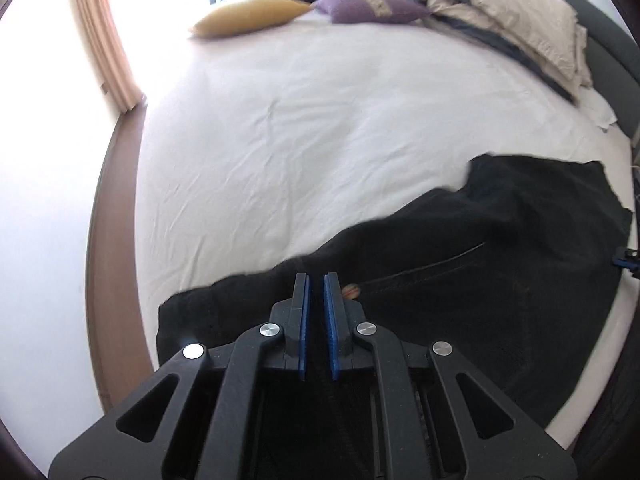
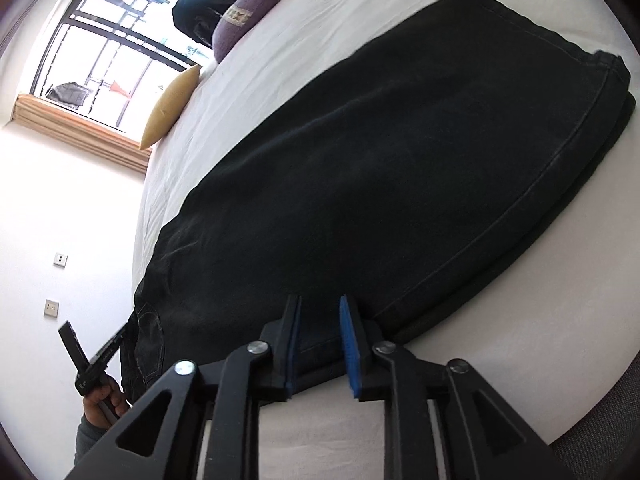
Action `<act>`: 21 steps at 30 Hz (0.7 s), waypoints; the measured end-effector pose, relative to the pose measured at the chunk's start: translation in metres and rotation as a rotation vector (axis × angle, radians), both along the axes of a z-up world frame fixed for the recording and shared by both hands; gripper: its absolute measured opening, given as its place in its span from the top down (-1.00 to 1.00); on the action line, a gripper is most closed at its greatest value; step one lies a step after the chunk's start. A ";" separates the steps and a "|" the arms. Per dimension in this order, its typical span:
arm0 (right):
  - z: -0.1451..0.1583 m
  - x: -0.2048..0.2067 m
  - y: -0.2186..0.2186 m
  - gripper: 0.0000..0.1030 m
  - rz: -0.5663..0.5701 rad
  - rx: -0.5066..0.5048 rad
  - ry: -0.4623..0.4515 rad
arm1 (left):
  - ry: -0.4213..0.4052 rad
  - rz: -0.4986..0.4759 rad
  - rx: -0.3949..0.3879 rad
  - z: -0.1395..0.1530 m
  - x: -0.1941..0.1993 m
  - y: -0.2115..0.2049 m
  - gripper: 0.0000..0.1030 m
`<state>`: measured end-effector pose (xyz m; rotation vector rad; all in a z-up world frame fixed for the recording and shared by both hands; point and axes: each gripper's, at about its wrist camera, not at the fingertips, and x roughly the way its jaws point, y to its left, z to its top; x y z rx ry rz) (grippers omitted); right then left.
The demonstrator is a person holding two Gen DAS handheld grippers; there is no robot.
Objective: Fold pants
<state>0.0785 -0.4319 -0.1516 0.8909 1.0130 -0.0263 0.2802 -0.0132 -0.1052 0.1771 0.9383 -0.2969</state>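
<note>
Bed: we see a wide mattress under a white, lightly creased sheet [image 1: 304,128], which serves as the flat folding surface.
Pants: the black denim pants [image 2: 380,168] lie on that sheet along the near edge of the bed, already doubled leg over leg, we judge, since two stacked edges show along the long seam. The hems end at the far right in the right wrist view; the waist end, with a small reddish button, sits at the left gripper.
Bedding: a beige and grey folded duvet [image 1: 516,28] is piled at the head of the bed, well apart from the pants, leaving room for the work.
Cushions: a mustard yellow cushion [image 1: 248,16] and a purple knitted cushion [image 1: 368,8] rest near the far side.
Left gripper: the black two-finger tool with blue pads [image 1: 317,280] has its jaws close together with dark cloth between them; we judge that it pinches the waist end, raised a little to carry it over.
Right gripper: the matching tool [image 2: 320,304] straddles the near long edge of the pants, jaws spread partway with denim between; we cannot tell whether it grips yet.
Next step: we expect a lengthwise fold, waist toward hems.
</note>
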 end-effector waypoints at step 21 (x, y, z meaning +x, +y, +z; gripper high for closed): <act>0.001 -0.027 -0.087 0.01 -0.166 0.119 -0.105 | 0.118 -0.178 -0.107 -0.025 0.019 -0.118 0.82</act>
